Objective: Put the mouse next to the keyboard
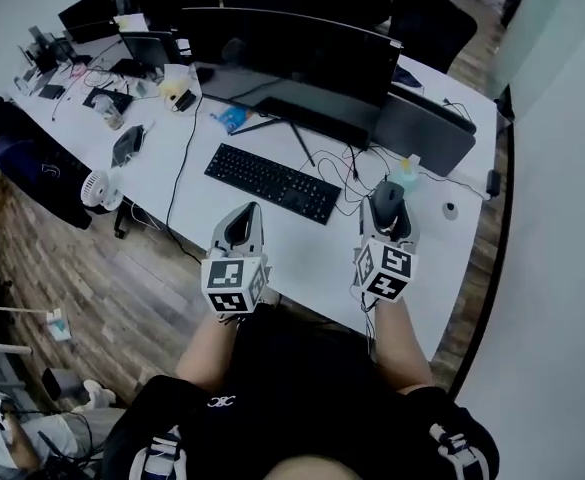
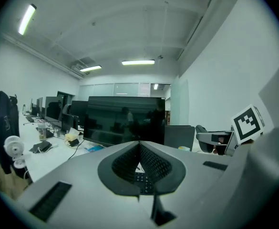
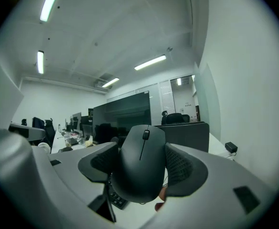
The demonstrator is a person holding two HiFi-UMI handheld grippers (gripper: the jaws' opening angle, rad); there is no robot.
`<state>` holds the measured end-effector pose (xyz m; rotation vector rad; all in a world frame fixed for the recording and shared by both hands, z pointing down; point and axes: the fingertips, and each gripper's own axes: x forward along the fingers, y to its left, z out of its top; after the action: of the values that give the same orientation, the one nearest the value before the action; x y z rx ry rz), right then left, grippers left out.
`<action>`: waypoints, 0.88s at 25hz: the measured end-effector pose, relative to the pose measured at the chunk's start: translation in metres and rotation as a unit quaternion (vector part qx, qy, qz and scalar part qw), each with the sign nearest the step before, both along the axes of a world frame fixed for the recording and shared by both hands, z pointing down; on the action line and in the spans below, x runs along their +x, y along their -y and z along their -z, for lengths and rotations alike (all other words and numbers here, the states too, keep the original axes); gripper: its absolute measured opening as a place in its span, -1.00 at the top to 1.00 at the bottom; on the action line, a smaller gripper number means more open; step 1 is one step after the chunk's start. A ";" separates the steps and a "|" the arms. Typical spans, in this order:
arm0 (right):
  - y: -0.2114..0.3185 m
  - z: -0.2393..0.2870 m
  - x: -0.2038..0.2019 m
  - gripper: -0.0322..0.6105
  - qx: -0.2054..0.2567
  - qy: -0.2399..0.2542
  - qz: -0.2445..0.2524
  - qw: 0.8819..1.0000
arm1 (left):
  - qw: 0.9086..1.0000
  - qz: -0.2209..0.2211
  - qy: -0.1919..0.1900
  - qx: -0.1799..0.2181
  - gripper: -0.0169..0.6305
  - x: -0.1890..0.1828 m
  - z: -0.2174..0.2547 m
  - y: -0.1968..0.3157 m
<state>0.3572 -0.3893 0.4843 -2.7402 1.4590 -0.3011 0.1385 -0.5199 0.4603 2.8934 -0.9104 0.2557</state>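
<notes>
Left claw mostly hides, seemingly, keyboard; right claw, mouse sides.

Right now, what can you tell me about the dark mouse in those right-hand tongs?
The matte black plastic computer mouse is rounded, with a scroll wheel and a seam splitting its two buttons. The right tongs are shut on its sides, button face toward their camera. It seems lifted off the white desk, right of the black keyboard.

Left gripper, jaws together, faces a dark monitor.
</notes>
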 end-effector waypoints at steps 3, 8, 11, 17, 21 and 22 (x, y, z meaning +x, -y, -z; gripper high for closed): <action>-0.006 -0.013 0.020 -0.11 -0.013 0.006 -0.037 0.999 | 0.999 -0.038 0.003 -0.004 0.91 0.030 -0.007 0.009; -0.006 -0.047 0.043 -0.11 -0.051 0.028 -0.087 0.995 | 0.996 -0.092 0.005 -0.009 0.91 0.068 -0.008 0.030; -0.004 -0.077 0.053 -0.10 -0.077 0.053 -0.107 0.990 | 0.993 -0.121 0.008 -0.008 0.91 0.087 -0.009 0.041; 0.002 -0.141 0.055 -0.10 -0.137 0.101 -0.135 0.976 | 0.987 -0.161 0.004 -0.007 0.91 0.105 -0.008 0.062; 0.009 -0.176 0.052 -0.09 -0.168 0.132 -0.145 0.966 | 0.984 -0.177 0.003 -0.008 0.91 0.105 -0.009 0.076; 0.011 -0.185 0.050 -0.09 -0.176 0.138 -0.146 0.964 | 0.984 -0.179 0.003 -0.009 0.91 0.104 -0.010 0.080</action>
<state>0.4073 -0.4008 0.6693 -2.9630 0.9979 -0.9665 0.2421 -0.5995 0.4703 3.0228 -0.3791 0.2954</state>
